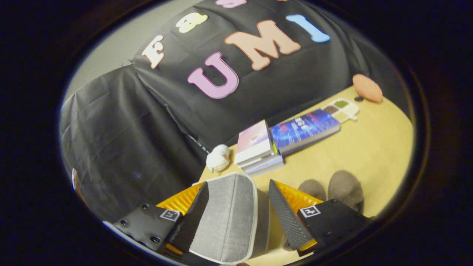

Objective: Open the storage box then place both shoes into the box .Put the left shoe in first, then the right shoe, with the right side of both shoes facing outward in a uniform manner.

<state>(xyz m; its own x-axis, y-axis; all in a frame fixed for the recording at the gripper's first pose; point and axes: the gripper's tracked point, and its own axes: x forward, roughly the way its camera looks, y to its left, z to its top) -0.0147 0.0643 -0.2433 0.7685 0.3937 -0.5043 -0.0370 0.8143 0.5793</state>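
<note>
Claw (236,216) fingers are spread around the grey storage box lid (225,218), not clamped; both shoes (334,190) are left on the table (369,147), so nothing is packed yet.

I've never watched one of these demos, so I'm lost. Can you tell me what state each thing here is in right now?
Tool: open, fingers either side of the lid, not pressing on both sides.
Lid: grey fabric, raised on edge between the fingers.
Shoes: pair side by side on the table, not yet boxed.
Books: closed, lying flat, some stacked.
Table: bearing everything.
</note>
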